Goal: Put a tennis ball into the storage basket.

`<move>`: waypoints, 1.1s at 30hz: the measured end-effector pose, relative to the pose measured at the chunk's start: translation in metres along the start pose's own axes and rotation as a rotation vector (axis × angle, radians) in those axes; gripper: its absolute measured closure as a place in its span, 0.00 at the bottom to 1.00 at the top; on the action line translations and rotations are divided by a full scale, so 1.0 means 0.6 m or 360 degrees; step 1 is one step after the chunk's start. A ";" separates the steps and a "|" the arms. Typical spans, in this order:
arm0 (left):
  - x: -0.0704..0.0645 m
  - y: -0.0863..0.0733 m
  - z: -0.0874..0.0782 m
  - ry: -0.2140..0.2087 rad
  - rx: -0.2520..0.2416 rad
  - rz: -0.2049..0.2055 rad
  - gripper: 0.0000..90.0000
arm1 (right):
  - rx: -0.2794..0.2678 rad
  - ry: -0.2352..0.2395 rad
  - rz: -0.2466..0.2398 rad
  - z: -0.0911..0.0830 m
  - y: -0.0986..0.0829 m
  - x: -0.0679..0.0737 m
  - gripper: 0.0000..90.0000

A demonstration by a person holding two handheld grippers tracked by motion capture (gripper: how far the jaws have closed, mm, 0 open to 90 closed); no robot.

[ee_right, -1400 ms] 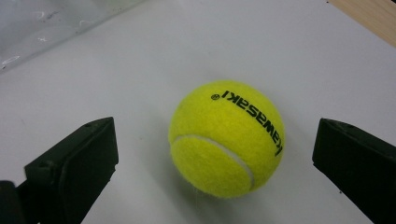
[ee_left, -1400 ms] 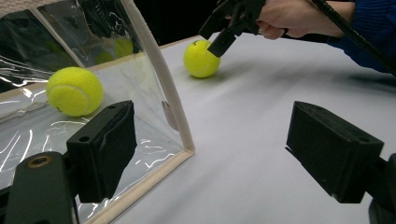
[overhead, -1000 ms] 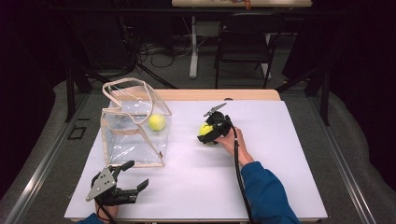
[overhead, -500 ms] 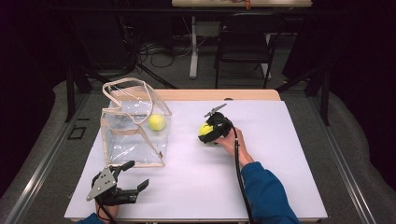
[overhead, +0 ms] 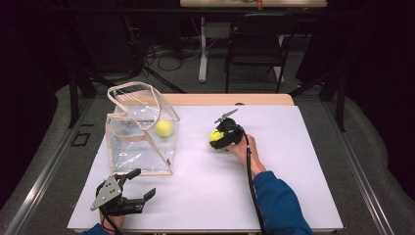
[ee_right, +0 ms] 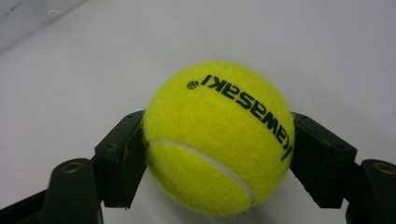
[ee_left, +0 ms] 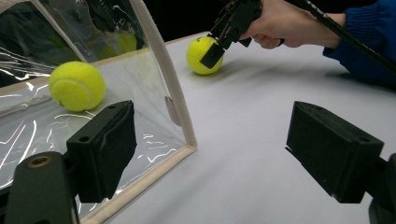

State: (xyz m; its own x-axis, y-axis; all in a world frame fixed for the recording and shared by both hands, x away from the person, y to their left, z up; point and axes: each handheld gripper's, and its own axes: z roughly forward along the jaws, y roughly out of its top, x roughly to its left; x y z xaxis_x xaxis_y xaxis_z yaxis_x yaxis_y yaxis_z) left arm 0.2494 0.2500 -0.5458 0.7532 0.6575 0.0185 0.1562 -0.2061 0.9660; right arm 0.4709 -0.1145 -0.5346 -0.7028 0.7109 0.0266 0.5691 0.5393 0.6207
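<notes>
While the high view shows the right gripper (overhead: 220, 137) only as a dark shape over a yellow spot mid-table, the right gripper view shows its jaws clamped on both sides of a tennis ball (ee_right: 218, 137) printed "kawasaki" in black, upside down. The left gripper (ee_left: 212, 154), jaws wide apart, sits at the near corner of the clear plastic bag (overhead: 139, 129), which holds a second tennis ball (ee_left: 77, 86).

A white table (overhead: 293, 196) stands on grey floor (overhead: 58, 166). Behind it, a dark chair (overhead: 254, 44) stands beside tangled cables (overhead: 166, 51).
</notes>
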 end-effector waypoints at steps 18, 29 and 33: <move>-0.005 0.000 -0.003 0.0011 0.0011 0.0019 0.18 | -0.0036 -0.0011 -0.0036 -0.034 0.001 0.000 0.29; -0.008 0.000 -0.003 0.0014 0.0003 0.0017 0.18 | -0.0077 -0.0008 -0.0070 -0.051 0.005 0.009 0.29; -0.006 -0.001 -0.004 0.0022 0.0002 0.0017 0.18 | -0.0079 -0.0002 -0.0088 -0.057 0.008 0.014 0.29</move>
State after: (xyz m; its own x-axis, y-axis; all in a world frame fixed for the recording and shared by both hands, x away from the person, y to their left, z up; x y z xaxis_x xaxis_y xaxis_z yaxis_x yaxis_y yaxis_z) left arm 0.2450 0.2492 -0.5457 0.7461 0.6651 0.0325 0.1489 -0.2142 0.9654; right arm 0.4533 -0.1214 -0.5046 -0.7319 0.6813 -0.0100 0.5076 0.5550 0.6591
